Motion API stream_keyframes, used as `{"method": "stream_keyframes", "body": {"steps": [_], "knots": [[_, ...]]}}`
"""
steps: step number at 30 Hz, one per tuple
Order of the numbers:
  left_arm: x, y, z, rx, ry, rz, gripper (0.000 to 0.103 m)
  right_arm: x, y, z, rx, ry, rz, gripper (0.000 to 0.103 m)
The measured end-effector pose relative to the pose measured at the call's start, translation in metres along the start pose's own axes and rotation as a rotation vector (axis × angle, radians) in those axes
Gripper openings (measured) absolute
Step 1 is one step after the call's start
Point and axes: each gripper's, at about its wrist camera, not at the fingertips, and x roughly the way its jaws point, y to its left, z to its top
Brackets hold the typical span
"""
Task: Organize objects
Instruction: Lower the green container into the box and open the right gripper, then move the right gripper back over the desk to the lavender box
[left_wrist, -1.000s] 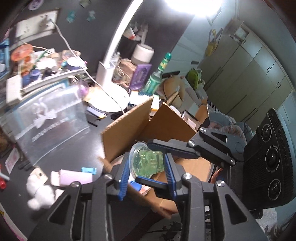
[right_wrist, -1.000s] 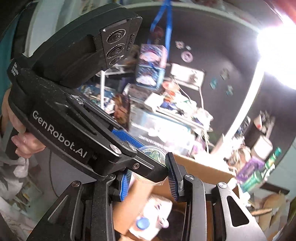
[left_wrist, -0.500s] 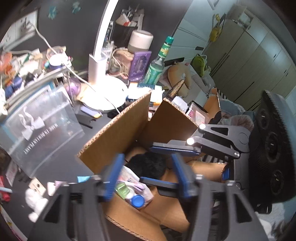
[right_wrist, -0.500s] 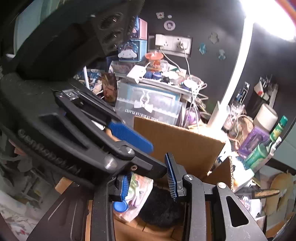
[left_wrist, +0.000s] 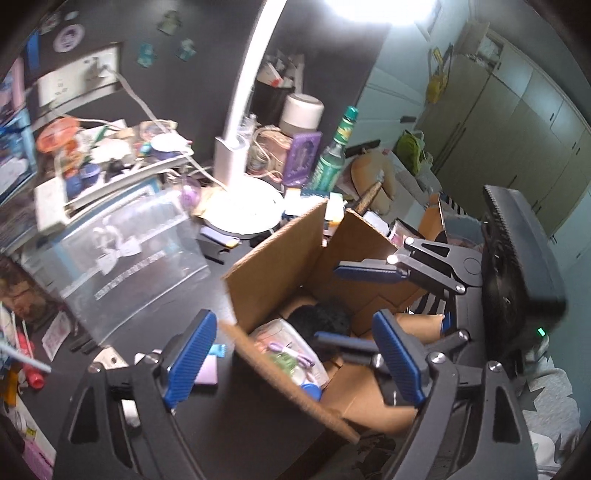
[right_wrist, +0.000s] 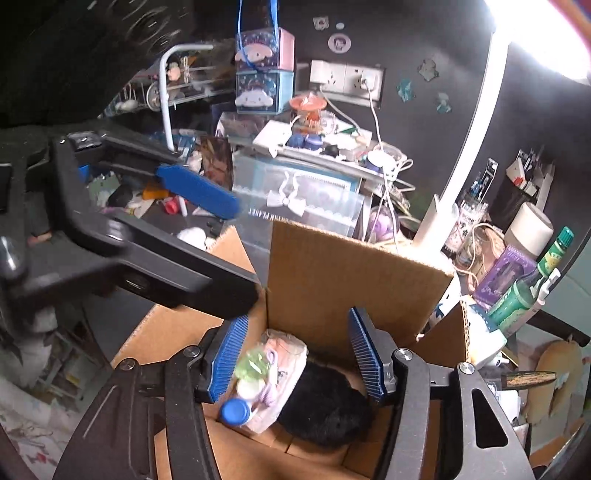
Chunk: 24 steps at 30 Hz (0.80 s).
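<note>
An open cardboard box (left_wrist: 273, 258) (right_wrist: 354, 273) stands on the dark desk. Inside lie a green translucent toy in a clear case (right_wrist: 253, 365) (left_wrist: 284, 360), a pale packet (right_wrist: 286, 350), a blue-capped item (right_wrist: 234, 410) and a black fuzzy thing (right_wrist: 325, 402) (left_wrist: 321, 319). My left gripper (left_wrist: 291, 363) is open and empty over the box's near edge. My right gripper (right_wrist: 297, 360) is open and empty above the box's inside. The right gripper shows in the left wrist view (left_wrist: 354, 306) and the left one crosses the right wrist view (right_wrist: 199, 192).
A clear plastic bin (left_wrist: 125, 258) stands left of the box. Behind it are a white desk lamp (left_wrist: 236, 155), a green bottle (left_wrist: 332, 162), a purple box (left_wrist: 303, 158) and a cluttered shelf (right_wrist: 314, 147). A pink tube (left_wrist: 207, 371) lies beside the box.
A second ago my left gripper held the green toy above the box. It has opened and the toy now lies inside the box. My right gripper has also opened wider.
</note>
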Motion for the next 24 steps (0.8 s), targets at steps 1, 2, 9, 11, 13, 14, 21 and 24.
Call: {"method": "stream_keyframes", "body": {"steps": [1,2,9,11,13,14,21,24], "knots": [[-0.006,0.003,-0.004,-0.004,-0.01,0.006,0.085,0.001,0.001,0.001,0.001,0.0,-0.003,0.055],[-0.015,0.008,-0.01,-0.009,-0.025,0.017,0.085,0.002,0.003,0.002,0.0,0.004,-0.008,0.055],[-0.069,0.043,-0.052,-0.058,-0.124,0.117,0.091,-0.012,0.042,0.017,-0.023,-0.06,0.018,0.055],[-0.083,0.057,-0.071,-0.081,-0.155,0.17,0.091,-0.012,0.064,0.022,-0.051,-0.07,0.055,0.055],[-0.091,0.069,-0.089,-0.106,-0.177,0.204,0.091,-0.007,0.088,0.026,-0.07,-0.073,0.102,0.055],[-0.093,0.075,-0.098,-0.118,-0.188,0.215,0.091,-0.003,0.102,0.027,-0.08,-0.068,0.136,0.055],[-0.094,0.116,-0.157,-0.212,-0.264,0.326,0.091,0.052,0.17,0.017,-0.11,0.025,0.218,0.055],[-0.088,0.129,-0.181,-0.251,-0.268,0.301,0.091,0.084,0.18,0.006,-0.092,0.079,0.181,0.055]]}}
